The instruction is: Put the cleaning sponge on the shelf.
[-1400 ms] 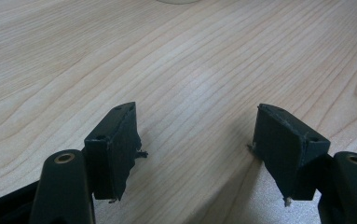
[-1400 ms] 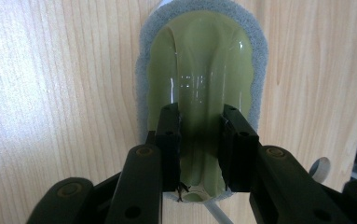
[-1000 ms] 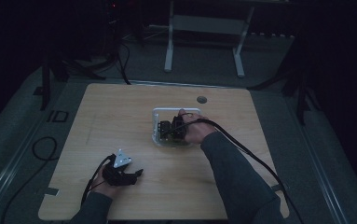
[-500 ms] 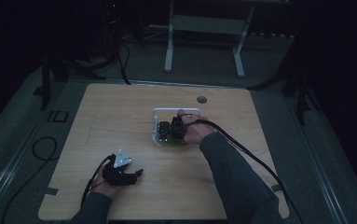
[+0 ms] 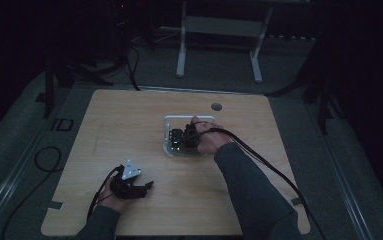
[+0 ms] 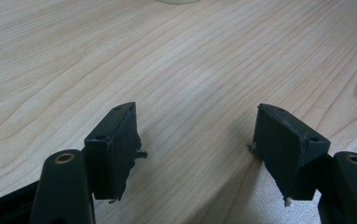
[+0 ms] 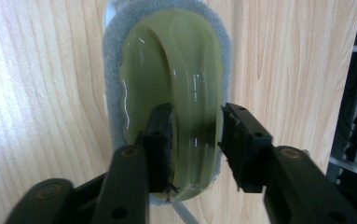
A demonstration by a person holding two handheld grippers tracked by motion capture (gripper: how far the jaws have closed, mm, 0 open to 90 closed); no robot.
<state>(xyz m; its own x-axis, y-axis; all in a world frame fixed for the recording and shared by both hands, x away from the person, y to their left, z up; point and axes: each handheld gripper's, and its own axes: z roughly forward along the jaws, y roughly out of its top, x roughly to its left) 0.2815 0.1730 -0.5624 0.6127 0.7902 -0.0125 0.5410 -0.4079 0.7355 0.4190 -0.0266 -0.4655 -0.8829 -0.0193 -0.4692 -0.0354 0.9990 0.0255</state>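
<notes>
A scrubber with a glossy olive-green handle (image 7: 176, 60) on a grey pad (image 7: 115, 51) lies in a clear tray (image 5: 171, 120) at the middle of the table. My right gripper (image 7: 197, 112) (image 5: 181, 137) is over it. Its jaws stand on either side of the handle's raised ridge and have just been opening, so the pads sit loose around it. My left gripper (image 5: 146, 186) rests near the table's front left. In the left gripper view it (image 6: 197, 121) is open over bare wood with nothing between its fingers.
The wooden table (image 5: 129, 125) has a small round hole (image 5: 216, 106) at the back right. Cables trail from both grippers across the table. A metal frame (image 5: 219, 30) stands on the dark floor beyond the far edge.
</notes>
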